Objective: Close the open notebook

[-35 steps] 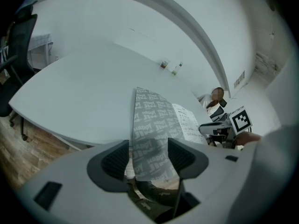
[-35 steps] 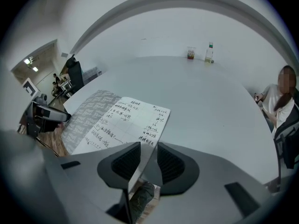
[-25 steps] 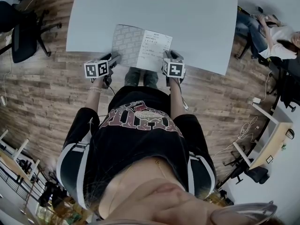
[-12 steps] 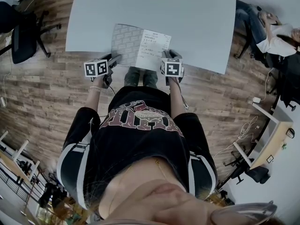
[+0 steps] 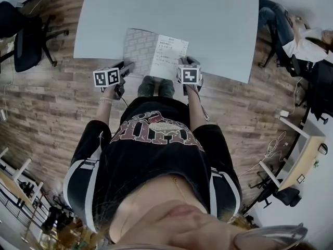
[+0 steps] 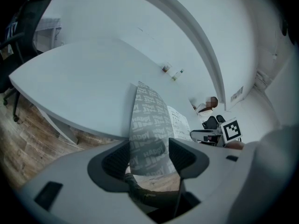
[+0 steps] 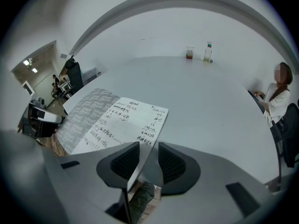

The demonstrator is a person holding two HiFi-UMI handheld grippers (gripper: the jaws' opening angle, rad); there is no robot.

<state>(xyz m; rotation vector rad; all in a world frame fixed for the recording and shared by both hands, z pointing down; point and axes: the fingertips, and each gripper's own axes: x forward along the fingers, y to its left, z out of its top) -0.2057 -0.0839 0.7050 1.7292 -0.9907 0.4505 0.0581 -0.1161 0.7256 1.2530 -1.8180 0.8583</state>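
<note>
The notebook lies open at the lower middle of the head view, on the near edge of the pale tabletop, and its near edge overhangs that edge toward me. The grey patterned cover is the left half and the handwritten page the right half.

My left hand-held gripper has its jaws wide apart. The overhanging end of the cover sits in the gap, and nothing is clamped.

My right hand-held gripper has its jaws drawn in closer, with the page's near corner running edge-on between them. A gap still shows, so I don't count it as gripped.

I judge the notebook light and thin, more a floppy booklet than a stiff book. The cover bends rather than hinging cleanly. A single sheet would crease or tear if pulled alone. The tabletop looks smooth, so the whole thing may slide instead of folding.

The overhanging edge is the place to take hold, since a jaw can get underneath there. I'd pinch one whole half near its outer corner and steady the other half while it folds over the spine.
</note>
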